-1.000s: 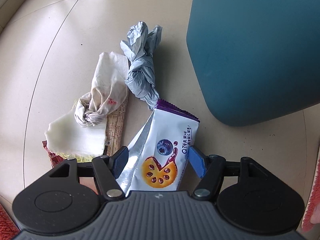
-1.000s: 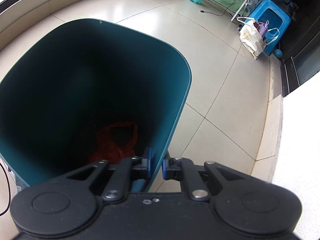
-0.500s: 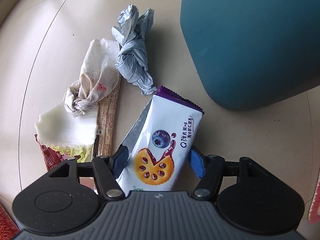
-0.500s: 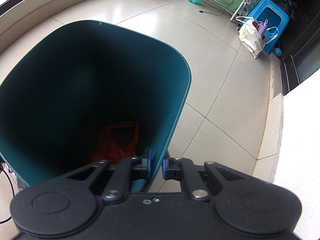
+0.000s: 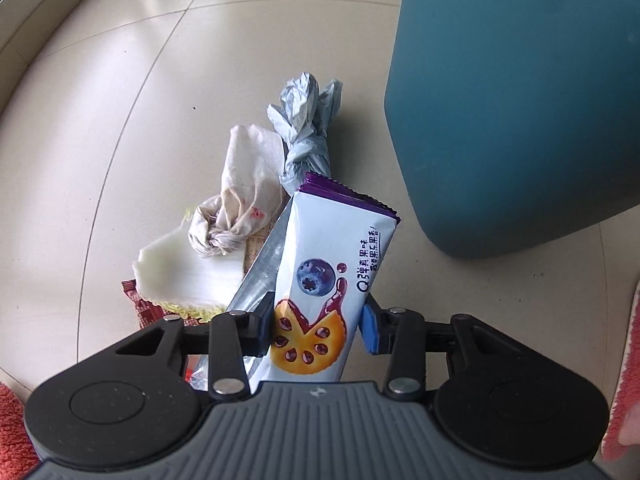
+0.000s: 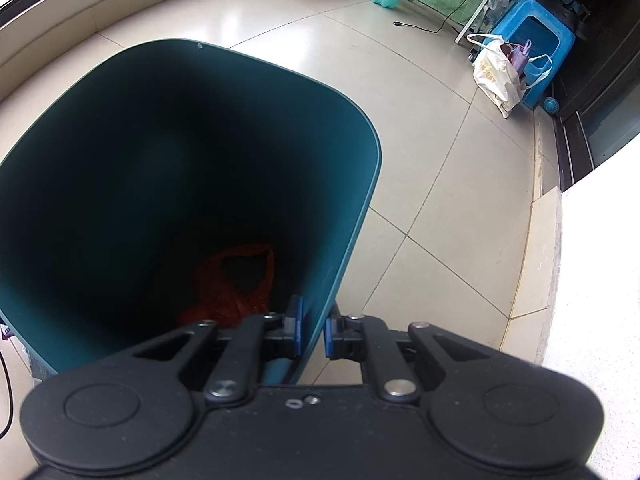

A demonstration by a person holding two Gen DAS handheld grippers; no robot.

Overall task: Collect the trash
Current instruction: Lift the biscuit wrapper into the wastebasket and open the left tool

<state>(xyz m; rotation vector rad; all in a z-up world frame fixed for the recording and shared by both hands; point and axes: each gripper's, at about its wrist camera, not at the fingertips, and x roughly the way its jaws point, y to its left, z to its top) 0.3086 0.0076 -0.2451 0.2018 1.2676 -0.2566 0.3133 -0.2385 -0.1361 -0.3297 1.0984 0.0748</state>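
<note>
Bright, soft daylight fills both wrist views, and the glossy floor tiles [image 5: 120, 92] throw a pale glare patch toward eleven o'clock in the left view. Shadows stay faint; a soft one sits under the grey knotted bag [image 5: 308, 128] at its three o'clock side. The snack wrapper [image 5: 332, 264] is sharp, print readable. In the right view the teal bin [image 6: 352, 216] goes nearly black inside (the red plastic bag [image 6: 232, 284] barely glows through). Fisheye bending curves tile joints hard at every edge, and the corners are cut off dark.
</note>
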